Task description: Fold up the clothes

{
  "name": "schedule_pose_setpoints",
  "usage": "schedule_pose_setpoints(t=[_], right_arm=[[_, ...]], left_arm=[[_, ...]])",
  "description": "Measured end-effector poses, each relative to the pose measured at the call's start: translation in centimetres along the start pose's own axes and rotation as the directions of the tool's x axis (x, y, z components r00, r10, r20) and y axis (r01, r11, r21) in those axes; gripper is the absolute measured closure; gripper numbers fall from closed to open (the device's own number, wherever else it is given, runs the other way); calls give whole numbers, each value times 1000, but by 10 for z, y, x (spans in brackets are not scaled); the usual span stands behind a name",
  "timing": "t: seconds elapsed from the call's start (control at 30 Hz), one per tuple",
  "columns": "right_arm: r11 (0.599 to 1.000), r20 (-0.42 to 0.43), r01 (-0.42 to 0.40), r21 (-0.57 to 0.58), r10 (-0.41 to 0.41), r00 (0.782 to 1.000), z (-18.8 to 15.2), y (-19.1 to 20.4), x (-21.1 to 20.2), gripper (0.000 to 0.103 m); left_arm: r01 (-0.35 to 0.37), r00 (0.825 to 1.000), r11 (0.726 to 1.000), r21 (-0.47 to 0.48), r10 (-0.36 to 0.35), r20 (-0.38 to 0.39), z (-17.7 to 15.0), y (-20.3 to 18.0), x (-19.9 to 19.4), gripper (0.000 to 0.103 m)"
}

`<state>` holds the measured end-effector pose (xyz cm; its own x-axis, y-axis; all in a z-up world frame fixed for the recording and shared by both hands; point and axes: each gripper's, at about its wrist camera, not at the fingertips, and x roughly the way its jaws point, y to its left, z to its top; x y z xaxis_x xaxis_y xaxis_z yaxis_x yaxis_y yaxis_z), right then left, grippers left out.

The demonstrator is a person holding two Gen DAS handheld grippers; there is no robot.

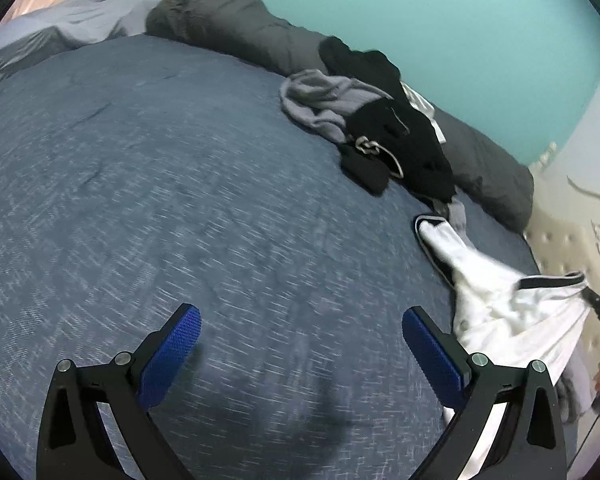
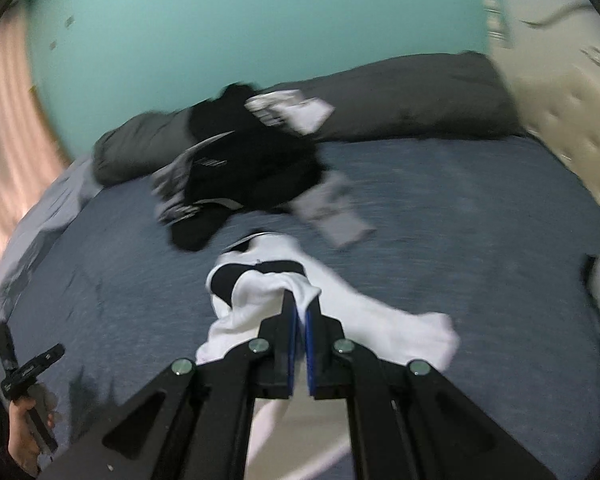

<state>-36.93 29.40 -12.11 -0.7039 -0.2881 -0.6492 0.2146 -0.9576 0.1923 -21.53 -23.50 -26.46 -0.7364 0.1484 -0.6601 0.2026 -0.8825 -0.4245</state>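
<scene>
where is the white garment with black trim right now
The white garment is pinched in the right hand-held gripper, trailing onto the blue bedspread. In the left wrist view it sits at the right, below the pile of dark clothes.

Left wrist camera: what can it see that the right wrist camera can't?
Only the left wrist view shows the left gripper with its jaws wide apart over bare blue bedspread. Only the right wrist view shows the right gripper shut on the white garment. Both show the pile of dark clothes and the grey pillow.
</scene>
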Motion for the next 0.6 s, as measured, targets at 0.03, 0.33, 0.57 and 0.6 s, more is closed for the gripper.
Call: schedule_pose_setpoints(t=[0.03,0.33,0.57,0.6], right_arm=[[1000,4,24,20,-24,1000,-2,-17,-5,100],[952,-103,256,166,-242,965,-45,-143,7,100],[931,-195,283,231,-241,951,-61,-164,28,93],[925,-191,294,243,-251,949,-60,-166,27,91]], left_arm=[[0,1000,1000,9,0,-5,-2,-4,2,0],[4,999,997,76,-1,-43,-14,-29,18,0],[13,999,996,92,-8,-52,-17,-37,20,0],[14,999,995,94,-9,-53,-17,-38,21,0]])
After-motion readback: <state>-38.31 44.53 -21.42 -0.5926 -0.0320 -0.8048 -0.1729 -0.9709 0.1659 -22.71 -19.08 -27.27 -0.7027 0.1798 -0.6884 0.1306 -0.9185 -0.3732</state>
